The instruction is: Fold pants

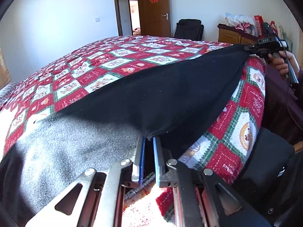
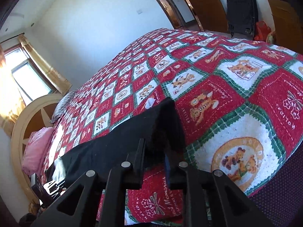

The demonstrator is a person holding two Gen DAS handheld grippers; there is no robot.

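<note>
Black pants point(image 1: 170, 94) are stretched over the red patchwork quilt point(image 1: 94, 71) on the bed, with their grey inside point(image 1: 75, 147) showing at lower left. My left gripper point(image 1: 148, 141) is shut on the near edge of the pants. My right gripper point(image 1: 250, 47) shows at the far right in the left wrist view, shut on the other end. In the right wrist view the right gripper point(image 2: 157, 147) pinches a bunched black corner of the pants point(image 2: 162, 119) above the quilt point(image 2: 227, 94).
A black chair point(image 1: 189, 28) and a wooden door point(image 1: 155, 9) stand behind the bed. A wooden cabinet point(image 1: 233, 36) with bags is at right. A pink pillow point(image 2: 36, 147) and round headboard point(image 2: 24, 124) are at the left, near a window point(image 2: 24, 75).
</note>
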